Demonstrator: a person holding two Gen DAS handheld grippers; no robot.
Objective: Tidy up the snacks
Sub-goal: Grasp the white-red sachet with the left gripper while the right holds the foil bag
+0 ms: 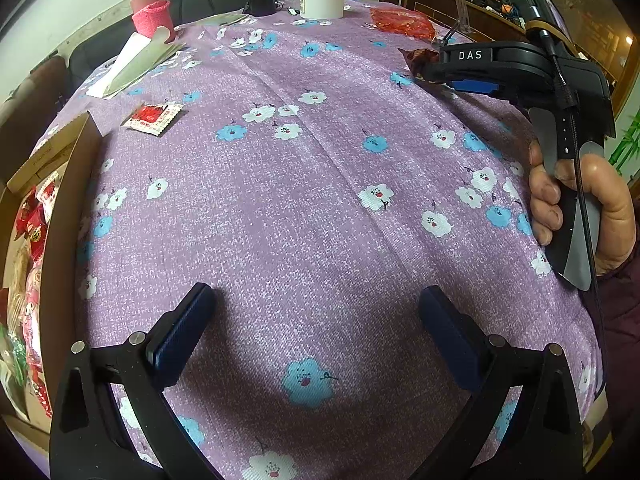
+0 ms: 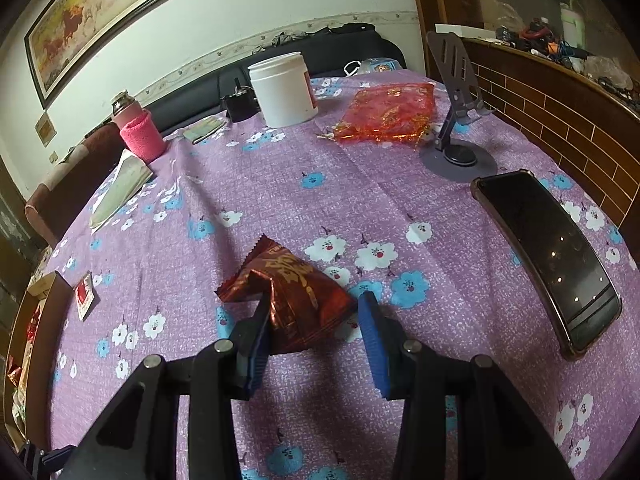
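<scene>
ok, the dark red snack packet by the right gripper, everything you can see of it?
The packet is a glossy, crinkled foil pillow pack, dark red-brown with gold print and serrated end seals. It looks sealed and puffed, lying angled on the purple floral tablecloth. It sits between the open fingers of the right gripper: the left one touches or overlaps its edge, the right one stands apart. The left wrist view shows only one end.

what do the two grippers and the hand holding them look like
Both grippers are black plastic frames with silver round pins and dark blue ribbed pads on the fingers. The left gripper shows this close up. The right gripper carries a white "DAS" marking, a grey-panelled pistol handle and a black cable. The bare right hand emerges from a dark purplish sleeve.
</scene>
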